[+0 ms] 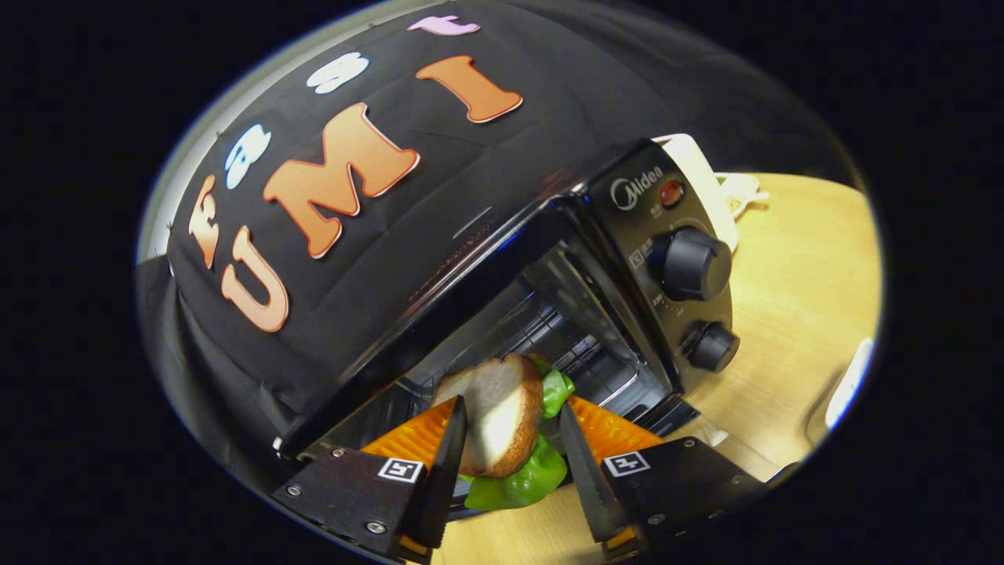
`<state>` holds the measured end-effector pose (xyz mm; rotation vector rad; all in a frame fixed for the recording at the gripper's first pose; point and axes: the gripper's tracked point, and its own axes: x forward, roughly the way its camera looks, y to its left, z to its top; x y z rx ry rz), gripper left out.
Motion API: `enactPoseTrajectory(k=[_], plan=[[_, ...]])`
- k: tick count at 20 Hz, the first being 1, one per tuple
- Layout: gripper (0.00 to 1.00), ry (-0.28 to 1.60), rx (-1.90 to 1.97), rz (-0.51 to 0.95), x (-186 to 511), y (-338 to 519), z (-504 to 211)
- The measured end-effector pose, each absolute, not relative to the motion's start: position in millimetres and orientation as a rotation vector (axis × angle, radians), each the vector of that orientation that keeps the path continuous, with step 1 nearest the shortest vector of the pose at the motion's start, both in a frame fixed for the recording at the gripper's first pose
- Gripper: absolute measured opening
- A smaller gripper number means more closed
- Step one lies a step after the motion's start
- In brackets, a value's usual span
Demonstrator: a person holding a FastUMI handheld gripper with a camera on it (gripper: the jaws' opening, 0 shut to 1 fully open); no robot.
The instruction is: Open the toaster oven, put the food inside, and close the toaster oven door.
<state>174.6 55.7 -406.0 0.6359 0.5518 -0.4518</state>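
Observation:
My gripper (510,439) holds a sandwich (498,424), a browned bun with green lettuce hanging out below it. Both black fingers (451,443) press on its sides, so the gripper is shut on it. Just ahead stands the black toaster oven (627,259), seen tilted, with its door down and its cavity open. The sandwich sits right at the mouth of the cavity, in front of the wire rack (572,337). The lowered door is mostly hidden under the fingers. The oven's control panel, with a red lamp and two knobs (694,263), is to the right of the opening.
The oven stands on a light wooden table (792,298). A white appliance (702,161) and a white cable (741,192) lie behind the oven's right side. Another white object (851,384) lies on the table far to the right. The black booth cloth hangs behind and left.

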Motion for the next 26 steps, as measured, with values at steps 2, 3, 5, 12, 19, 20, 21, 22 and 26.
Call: enactPoseTrajectory(k=[2, 3, 5, 12, 19, 20, 21, 22, 26], plan=[[0.75, 0.574, 0.547, -0.437, 170, 50, -403], [0.77, 0.572, 0.51, -0.429, 167, 46, -398], [0.81, 0.582, 0.449, -0.43, 156, 39, -392], [0.87, 0.701, 0.229, -0.27, 87, 59, -366], [0.95, 0.858, 0.122, -0.085, -5, 102, -379], [0.97, 0.88, 0.123, -0.084, -14, 102, -383], [0.98, 0.899, 0.13, -0.078, -24, 105, -386], [0.98, 0.911, 0.143, -0.078, -30, 107, -389], [0.98, 0.974, 0.129, -0.088, -49, 110, -409]])
